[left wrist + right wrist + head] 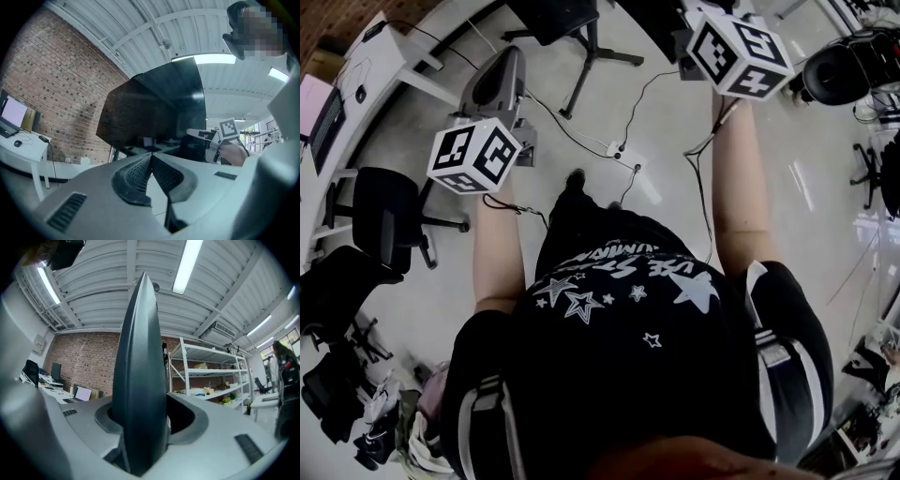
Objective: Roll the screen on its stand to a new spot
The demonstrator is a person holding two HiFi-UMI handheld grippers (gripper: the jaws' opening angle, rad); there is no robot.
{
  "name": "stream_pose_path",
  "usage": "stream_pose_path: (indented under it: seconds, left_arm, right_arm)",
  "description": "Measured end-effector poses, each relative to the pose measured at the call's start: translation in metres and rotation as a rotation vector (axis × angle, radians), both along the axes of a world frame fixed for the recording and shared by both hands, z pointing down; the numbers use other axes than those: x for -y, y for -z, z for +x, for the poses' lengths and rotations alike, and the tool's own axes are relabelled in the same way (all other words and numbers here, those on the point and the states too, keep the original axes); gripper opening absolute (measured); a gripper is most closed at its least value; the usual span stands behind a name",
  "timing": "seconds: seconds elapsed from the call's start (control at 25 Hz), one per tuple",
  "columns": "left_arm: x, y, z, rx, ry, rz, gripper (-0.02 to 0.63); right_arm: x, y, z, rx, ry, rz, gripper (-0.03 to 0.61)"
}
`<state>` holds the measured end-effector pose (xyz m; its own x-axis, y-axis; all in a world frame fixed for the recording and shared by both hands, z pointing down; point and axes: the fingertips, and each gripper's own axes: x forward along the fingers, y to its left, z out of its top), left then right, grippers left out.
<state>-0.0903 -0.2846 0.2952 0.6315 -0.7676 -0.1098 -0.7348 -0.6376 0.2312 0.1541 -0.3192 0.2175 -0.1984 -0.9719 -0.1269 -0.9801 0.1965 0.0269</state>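
The screen is a large black panel on a stand with dark legs, and it fills the middle of the left gripper view. My left gripper is shut, its pads meeting at the tips with nothing between them; it points at the screen's near side. In the head view the left gripper reaches forward past its marker cube. My right gripper is shut on the screen's edge, which rises edge-on between the jaws. The right gripper also shows at the panel's far side.
A black office chair stands on the left beside a white desk. A power strip with cables lies on the floor ahead of the person's feet. Another black chair is at the right. White shelves line the brick wall.
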Motion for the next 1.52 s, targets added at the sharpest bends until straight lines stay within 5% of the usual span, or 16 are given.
stream_pose_path:
  seconds: [0.8, 1.52]
  left_arm:
    - [-0.024, -0.004, -0.017, 0.011, -0.235, -0.004, 0.011]
    - [-0.053, -0.026, -0.051, 0.011, -0.275, -0.045, 0.011]
  right_arm:
    - [-0.101, -0.008, 0.000, 0.031, -0.136, 0.012, 0.216]
    - [-0.109, 0.004, 0.004, 0.091, -0.199, 0.074, 0.218]
